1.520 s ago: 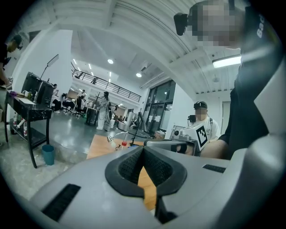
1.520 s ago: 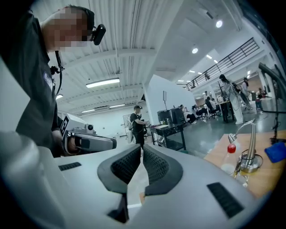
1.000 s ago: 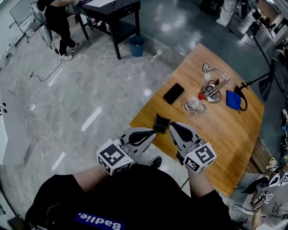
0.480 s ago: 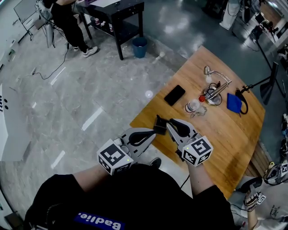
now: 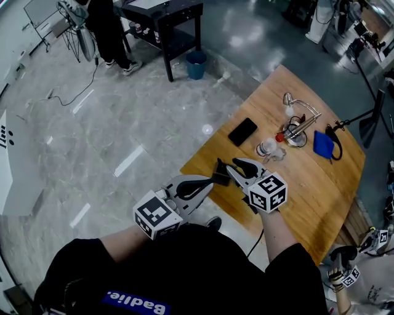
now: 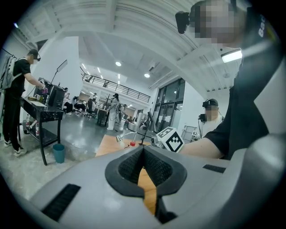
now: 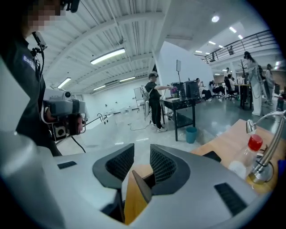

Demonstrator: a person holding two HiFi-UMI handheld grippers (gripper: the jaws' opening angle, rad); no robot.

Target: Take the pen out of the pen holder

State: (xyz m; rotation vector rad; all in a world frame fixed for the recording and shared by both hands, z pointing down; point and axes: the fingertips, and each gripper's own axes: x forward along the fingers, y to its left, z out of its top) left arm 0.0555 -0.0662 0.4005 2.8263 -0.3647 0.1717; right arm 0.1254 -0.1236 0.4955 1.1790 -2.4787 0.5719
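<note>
A slim silver pen (image 5: 302, 123) leans out of a small round holder (image 5: 296, 138) at the far side of the wooden table (image 5: 308, 184). In the right gripper view the pen (image 7: 269, 151) shows at the far right edge. Both grippers hover side by side over the table's near left corner, well short of the holder. My left gripper (image 5: 215, 176) (image 6: 143, 154) is shut, pads touching, with nothing in them. My right gripper (image 5: 233, 170) (image 7: 142, 163) points down at the table. Its jaws have just been opening, and only bare wood shows between them.
A black phone (image 5: 242, 131), a red-capped bottle (image 5: 278, 136), a small desk lamp (image 5: 290, 100) and a blue cloth (image 5: 322, 144) lie around the holder. A black side table (image 5: 161, 15) and a blue bin (image 5: 197, 64) stand on the floor beyond. Another person's grippers (image 5: 351, 274) show at lower right.
My right gripper has sunk and tipped downward beside the left one, and its jaws have gone from shut to open. The left gripper has stayed put.
</note>
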